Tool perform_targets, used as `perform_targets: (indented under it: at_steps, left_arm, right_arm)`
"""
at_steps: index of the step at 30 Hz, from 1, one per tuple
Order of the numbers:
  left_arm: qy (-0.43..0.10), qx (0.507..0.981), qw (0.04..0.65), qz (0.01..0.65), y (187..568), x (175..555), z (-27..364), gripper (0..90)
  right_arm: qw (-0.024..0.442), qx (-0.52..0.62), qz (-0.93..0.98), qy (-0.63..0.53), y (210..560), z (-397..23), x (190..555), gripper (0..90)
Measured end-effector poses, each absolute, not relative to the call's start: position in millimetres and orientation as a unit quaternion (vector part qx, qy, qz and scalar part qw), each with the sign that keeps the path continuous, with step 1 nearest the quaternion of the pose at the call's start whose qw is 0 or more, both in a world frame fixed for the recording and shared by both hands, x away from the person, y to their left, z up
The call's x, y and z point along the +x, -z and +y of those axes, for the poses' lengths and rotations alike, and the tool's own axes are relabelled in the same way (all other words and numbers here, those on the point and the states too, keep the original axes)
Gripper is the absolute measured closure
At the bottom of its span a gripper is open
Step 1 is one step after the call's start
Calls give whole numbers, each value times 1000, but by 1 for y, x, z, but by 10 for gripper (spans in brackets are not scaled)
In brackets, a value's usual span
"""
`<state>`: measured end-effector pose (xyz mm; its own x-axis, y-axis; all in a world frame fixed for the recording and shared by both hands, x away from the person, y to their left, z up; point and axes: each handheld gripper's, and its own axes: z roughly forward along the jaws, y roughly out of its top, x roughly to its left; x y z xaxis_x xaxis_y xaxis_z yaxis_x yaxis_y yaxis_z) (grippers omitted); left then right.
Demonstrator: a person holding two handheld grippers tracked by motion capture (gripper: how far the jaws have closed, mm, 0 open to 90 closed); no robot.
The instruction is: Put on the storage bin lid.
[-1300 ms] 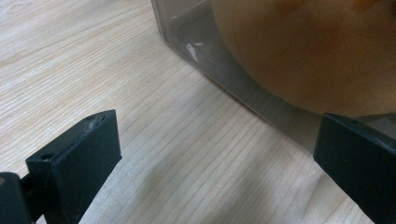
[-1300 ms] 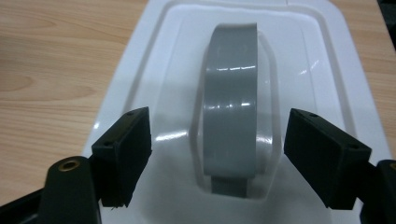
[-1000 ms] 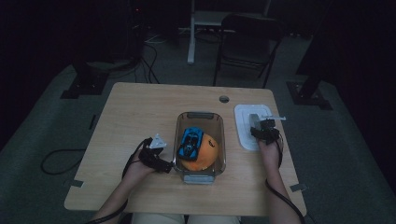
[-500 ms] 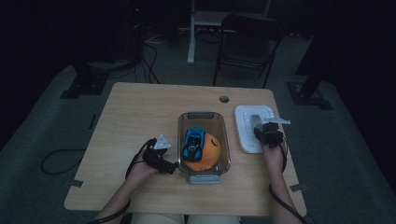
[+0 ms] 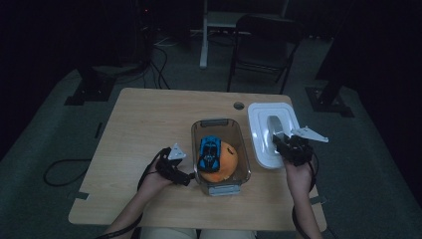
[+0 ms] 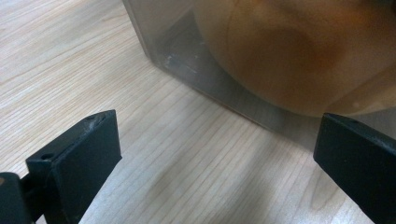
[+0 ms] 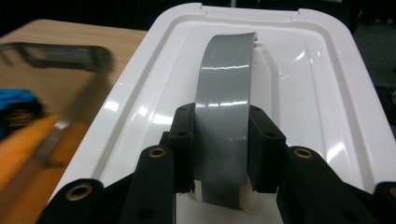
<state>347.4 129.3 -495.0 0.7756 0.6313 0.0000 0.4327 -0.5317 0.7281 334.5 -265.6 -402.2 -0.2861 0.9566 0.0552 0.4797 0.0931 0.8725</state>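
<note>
Between the black jaws of the right gripper, the grey handle of the white lid is pinched, pads pressed flat against both of its edges; the jaws have just been closing, and the handle is now clamped. Beyond the fingertips, the handle is seen arching up and away over the lid's glossy recessed top. Off to this gripper's left, the clear container is caught as a blur, with a blue toy car and an orange ball sitting inside it. From above, the right gripper is seen at the near end of the lid, which is parked just beside the container on the wooden table. Over on the other side, the left gripper is held released, jaws spread wide and nothing gripped; the container's near wall is seen just ahead of its fingertips, the orange ball showing through the plastic.
</note>
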Motion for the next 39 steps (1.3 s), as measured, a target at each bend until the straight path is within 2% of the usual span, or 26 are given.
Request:
perform_targets:
  at_steps: [12,21,30,39]
  left_arm:
    - [-132,869,372,297,495,347,116,13]
    - [-131,873,373,287,496,347,100,13]
    - [-127,876,371,280,496,346,87,13]
    - [-124,874,375,283,498,346,87,13]
  right_arm:
    - [285,475,700,-450,370,-235,305,674]
    - [269,437,715,-475,357,-206,287,674]
    - [230,408,747,-472,368,-171,285,674]
    - [214,406,765,-452,379,-157,300,673]
